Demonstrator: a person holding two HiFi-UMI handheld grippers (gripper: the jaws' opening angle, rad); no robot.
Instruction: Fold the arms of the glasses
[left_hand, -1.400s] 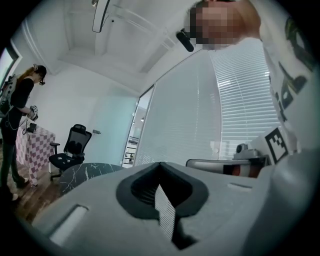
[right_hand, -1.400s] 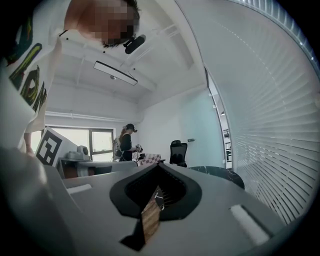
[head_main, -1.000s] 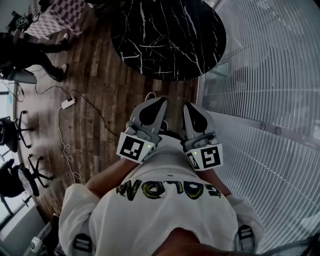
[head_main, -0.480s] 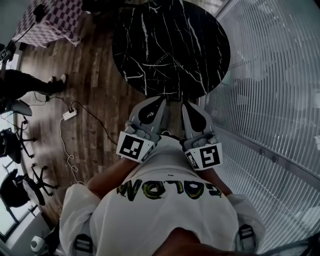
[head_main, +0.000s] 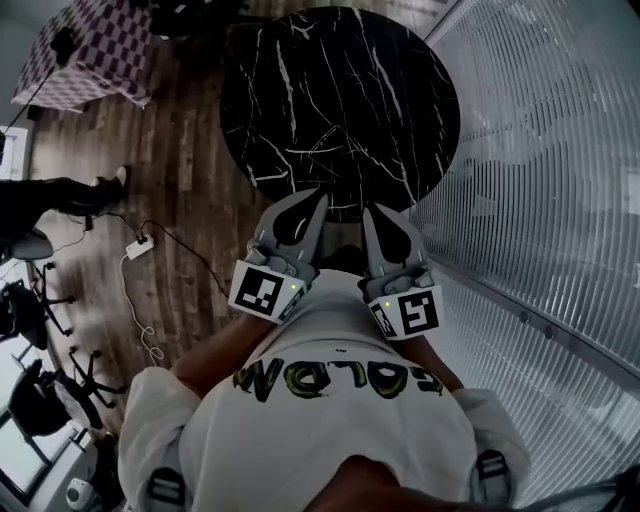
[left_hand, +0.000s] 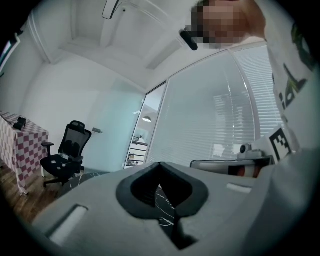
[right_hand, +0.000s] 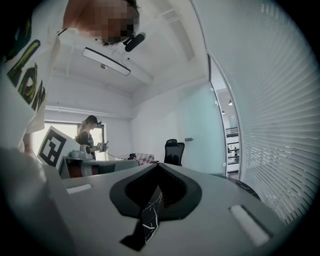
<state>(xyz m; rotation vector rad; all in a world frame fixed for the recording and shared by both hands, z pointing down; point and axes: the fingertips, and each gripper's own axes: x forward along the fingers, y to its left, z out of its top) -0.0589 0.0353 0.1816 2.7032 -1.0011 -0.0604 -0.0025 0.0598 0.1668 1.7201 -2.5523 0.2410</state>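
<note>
Well to the left of the left gripper, a white power strip with its cable is seen on the wooden floor, and a checkered cloth is seen further ahead on that side. The left gripper is held level in front of the person's white shirt, its jaws brought together with nothing between them. From the head view its tips are seen at the near edge of the round black marble surface. Just beside it on the right, the right gripper is held the same way, jaws closed and empty, tips at the same edge. The glasses cannot be made out on the surface ahead of either gripper. To the right of the right gripper, a wall of slatted blinds is seen
</note>
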